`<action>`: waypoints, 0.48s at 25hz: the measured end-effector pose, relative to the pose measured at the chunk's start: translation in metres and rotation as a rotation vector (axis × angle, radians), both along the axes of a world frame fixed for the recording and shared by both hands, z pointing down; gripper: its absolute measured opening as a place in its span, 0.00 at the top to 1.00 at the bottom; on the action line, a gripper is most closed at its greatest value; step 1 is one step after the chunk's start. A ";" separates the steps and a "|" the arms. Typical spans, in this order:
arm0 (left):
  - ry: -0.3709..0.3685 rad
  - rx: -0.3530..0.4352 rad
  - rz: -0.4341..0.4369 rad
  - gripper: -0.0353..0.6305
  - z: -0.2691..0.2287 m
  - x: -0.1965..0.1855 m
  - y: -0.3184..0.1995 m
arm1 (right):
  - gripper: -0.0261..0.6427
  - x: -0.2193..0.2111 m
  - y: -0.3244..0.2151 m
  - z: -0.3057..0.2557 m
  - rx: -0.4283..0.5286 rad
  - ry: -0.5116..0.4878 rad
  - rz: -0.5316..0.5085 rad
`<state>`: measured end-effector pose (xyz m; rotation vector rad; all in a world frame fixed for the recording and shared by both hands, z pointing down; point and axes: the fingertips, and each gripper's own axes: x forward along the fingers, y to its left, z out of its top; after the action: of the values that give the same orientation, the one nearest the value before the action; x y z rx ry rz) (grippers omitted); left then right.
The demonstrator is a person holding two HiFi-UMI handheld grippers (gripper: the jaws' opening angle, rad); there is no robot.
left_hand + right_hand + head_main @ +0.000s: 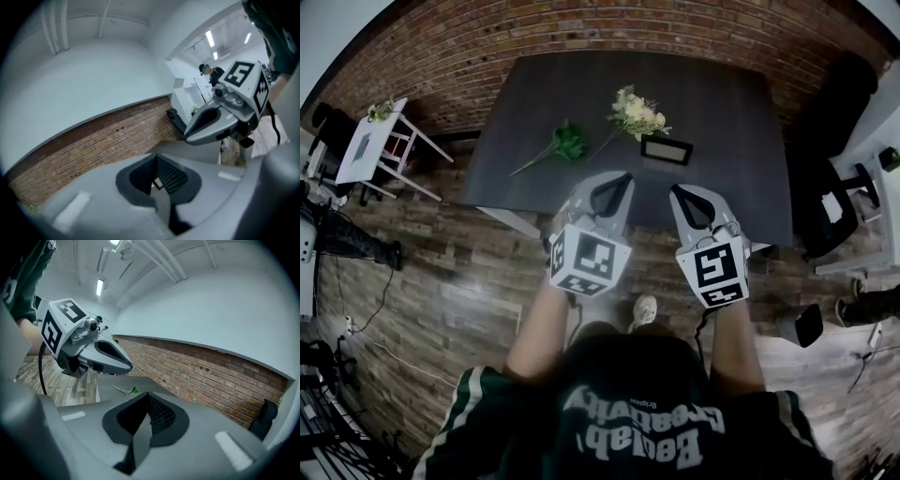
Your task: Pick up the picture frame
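The jaws of the left gripper [156, 161] are filling the bottom of the left gripper view, pressing together with nothing between them. The right gripper [147, 397] is showing the same in its own view: jaws meeting, nothing held. From the head view, both grippers are hanging side by side in the person's hands above the near edge of a dark table [581, 84], each pointing toward it and slightly downward, with the marker cubes facing the camera. The picture frame [666, 149], dark with a pale centre, is lying on the tabletop just beyond the right gripper's tips and apart from them. A bouquet of pale flowers [637, 114] is lying just behind the frame, its stem angling left, and a green leafy sprig [567, 142] is resting further left, beyond the left gripper. The table is standing against a brick wall [581, 28] on a wooden plank floor [459, 281]. A small white stand [370, 141] is sitting off to the left, and a black office chair [844, 94] is standing to the right. The person's green jersey [628, 422] is filling the bottom of the head view.
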<state>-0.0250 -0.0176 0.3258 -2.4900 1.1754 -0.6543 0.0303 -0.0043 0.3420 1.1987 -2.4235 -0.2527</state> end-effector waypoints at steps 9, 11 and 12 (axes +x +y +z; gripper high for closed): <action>-0.007 -0.003 -0.010 0.94 0.006 0.035 -0.052 | 0.95 0.035 -0.055 0.001 0.002 -0.025 -0.013; -0.012 -0.006 -0.006 0.94 0.009 0.040 -0.059 | 0.95 0.039 -0.062 0.002 0.006 -0.028 -0.015; -0.013 -0.008 -0.005 0.94 0.010 0.042 -0.062 | 0.95 0.040 -0.065 0.002 0.007 -0.029 -0.018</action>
<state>0.0173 -0.0798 0.3353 -2.4860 1.1769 -0.6769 0.0707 -0.0692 0.3439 1.1917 -2.4613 -0.2515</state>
